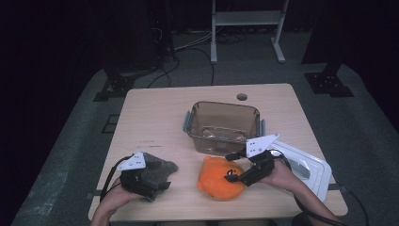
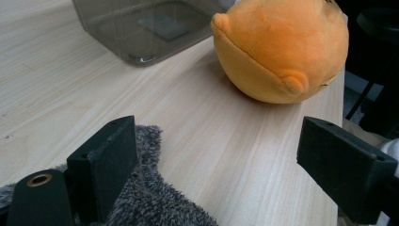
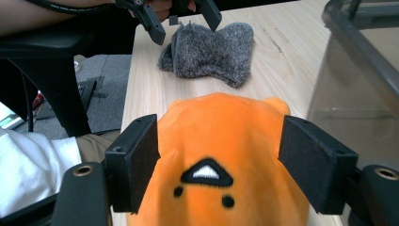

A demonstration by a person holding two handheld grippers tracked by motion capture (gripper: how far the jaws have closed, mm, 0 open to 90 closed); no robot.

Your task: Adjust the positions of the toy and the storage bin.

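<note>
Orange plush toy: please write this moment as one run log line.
orange plush toy between open right claw | left claw open over grey fur cloth | clear bin behind

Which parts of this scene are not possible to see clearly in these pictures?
- Orange plush toy: lower part cut off by the bottom edge of the right gripper view; whether the right hand-held gripper presses it is unclear.
- Grey furry cloth: near part hidden under the left hand-held gripper in the high view.
- Clear container: the flat thing on its bottom is too hazy to identify.
- White lid: partly covered by the right hand.
</note>
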